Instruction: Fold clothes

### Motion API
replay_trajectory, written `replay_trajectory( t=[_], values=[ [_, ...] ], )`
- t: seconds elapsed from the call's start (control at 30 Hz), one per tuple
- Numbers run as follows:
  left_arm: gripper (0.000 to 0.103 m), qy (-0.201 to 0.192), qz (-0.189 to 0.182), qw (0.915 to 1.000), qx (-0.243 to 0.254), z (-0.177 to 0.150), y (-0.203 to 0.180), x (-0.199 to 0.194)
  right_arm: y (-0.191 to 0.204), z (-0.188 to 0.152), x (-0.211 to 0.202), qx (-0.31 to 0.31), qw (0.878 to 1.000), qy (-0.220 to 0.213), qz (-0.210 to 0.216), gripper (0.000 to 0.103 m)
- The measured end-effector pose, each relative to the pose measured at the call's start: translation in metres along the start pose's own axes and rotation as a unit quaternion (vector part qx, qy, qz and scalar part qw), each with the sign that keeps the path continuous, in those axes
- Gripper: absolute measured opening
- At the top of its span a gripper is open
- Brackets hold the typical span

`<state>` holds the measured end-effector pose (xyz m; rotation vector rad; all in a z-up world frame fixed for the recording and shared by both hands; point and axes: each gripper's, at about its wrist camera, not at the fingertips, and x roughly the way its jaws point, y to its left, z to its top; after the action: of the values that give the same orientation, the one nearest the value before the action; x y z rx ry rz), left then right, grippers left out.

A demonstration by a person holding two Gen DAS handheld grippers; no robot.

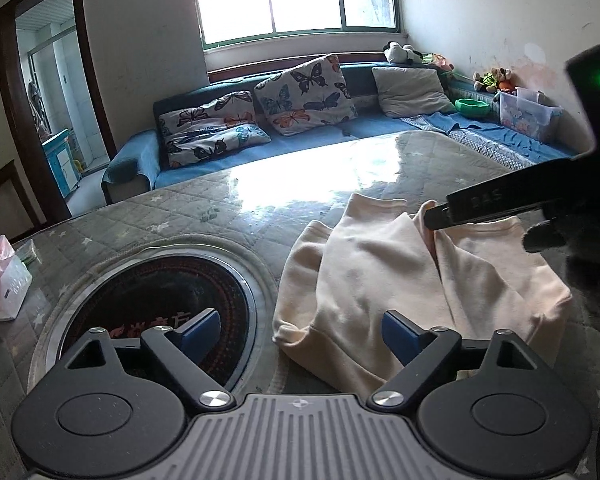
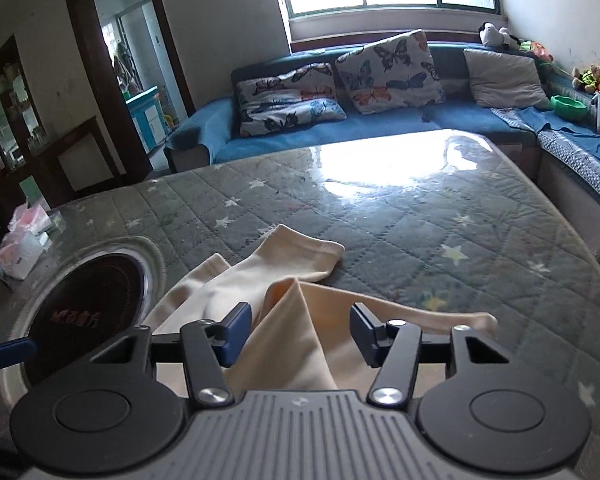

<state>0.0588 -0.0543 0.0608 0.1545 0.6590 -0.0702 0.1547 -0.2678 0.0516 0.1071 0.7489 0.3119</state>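
A cream garment [image 1: 380, 272] lies crumpled on the quilted table [image 1: 204, 208], right of the round hob. My left gripper [image 1: 302, 334] hovers open over the garment's near left edge, and its blue pads [image 1: 400, 336] hold nothing. My right gripper [image 1: 436, 218] comes in from the right, held by a gloved hand [image 1: 580, 256], with its tip at a raised ridge of cloth. In the right wrist view the right gripper [image 2: 300, 332] stands partly open. A peaked fold of the garment [image 2: 300, 360] rises between its pads, which do not clamp it.
A round dark hob [image 1: 156, 300] is set into the table on the left. Tissue packs [image 1: 0, 280] lie near the left edge. A blue corner sofa with butterfly cushions [image 1: 300, 92] stands behind the table. The left gripper's blue fingertip [image 2: 4, 352] shows at the left edge.
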Motion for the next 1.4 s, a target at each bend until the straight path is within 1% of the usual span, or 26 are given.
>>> replay_trajectory(
  t=[0.1,0.17,0.2,0.23,0.27,0.3,0.5,0.63,0.73,0.83,1.0,1.17,1.2,1.23,1.27,1.33,1.4],
  values=[
    [0.090,0.003,0.003,1.0000,-0.002,0.003,0.003,0.003,-0.005,0.000,0.016,0.011,1.000,0.014,0.005,0.039],
    [0.090,0.006,0.006,1.0000,-0.003,0.004,0.004,0.006,-0.009,-0.001,0.024,0.021,0.999,0.025,0.012,0.027],
    [0.091,0.008,0.006,0.9999,-0.004,0.005,0.004,0.008,-0.011,-0.002,0.025,0.025,0.999,0.027,0.019,0.015],
    [0.091,0.009,0.006,0.9999,-0.003,0.006,0.004,0.009,-0.012,-0.004,0.026,0.030,0.999,0.028,0.027,0.009],
    [0.091,0.010,0.006,0.9999,-0.002,0.007,0.003,0.011,-0.013,-0.006,0.024,0.030,0.999,0.025,0.027,0.008],
    [0.091,0.011,0.006,0.9999,-0.001,0.008,0.002,0.012,-0.013,-0.006,0.019,0.028,0.999,0.019,0.024,0.004],
    [0.092,0.007,-0.009,0.9999,0.011,0.019,-0.013,0.017,-0.016,-0.009,-0.017,0.029,0.999,-0.025,0.015,0.002],
    [0.092,-0.001,-0.025,0.9993,0.028,0.028,-0.030,0.022,-0.019,-0.017,-0.036,0.026,0.999,-0.038,0.000,0.002],
    [0.090,0.002,-0.039,0.9986,0.037,0.034,-0.042,0.031,-0.022,-0.023,-0.045,0.031,0.999,-0.040,-0.001,0.002],
    [0.090,0.005,-0.049,0.9975,0.050,0.038,-0.054,0.041,-0.025,-0.029,-0.049,0.031,0.999,-0.033,-0.003,0.002],
    [0.084,0.013,-0.072,0.9954,0.061,0.040,-0.065,0.052,-0.031,-0.035,-0.046,0.039,0.999,-0.022,-0.004,0.002],
    [0.073,0.026,-0.082,0.9927,0.085,0.042,-0.074,0.062,-0.029,-0.038,-0.041,0.029,0.999,-0.016,-0.002,0.002],
    [0.064,0.029,-0.081,0.9922,0.090,0.041,-0.076,0.064,-0.028,-0.037,-0.041,0.025,1.000,-0.015,-0.001,0.003],
    [0.053,0.033,-0.080,0.9917,0.095,0.039,-0.076,0.066,-0.028,-0.037,-0.040,0.022,1.000,-0.013,0.000,0.003],
    [0.048,0.038,-0.080,0.9912,0.098,0.038,-0.076,0.068,-0.027,-0.036,-0.039,0.018,1.000,-0.012,0.001,0.004],
    [0.026,0.044,-0.082,0.9913,0.093,0.036,-0.071,0.070,-0.026,-0.035,-0.038,0.011,1.000,-0.010,0.002,0.008],
    [0.019,0.046,-0.082,0.9918,0.087,0.035,-0.065,0.070,-0.024,-0.034,-0.036,-0.001,1.000,-0.006,0.002,0.010]
  ],
)
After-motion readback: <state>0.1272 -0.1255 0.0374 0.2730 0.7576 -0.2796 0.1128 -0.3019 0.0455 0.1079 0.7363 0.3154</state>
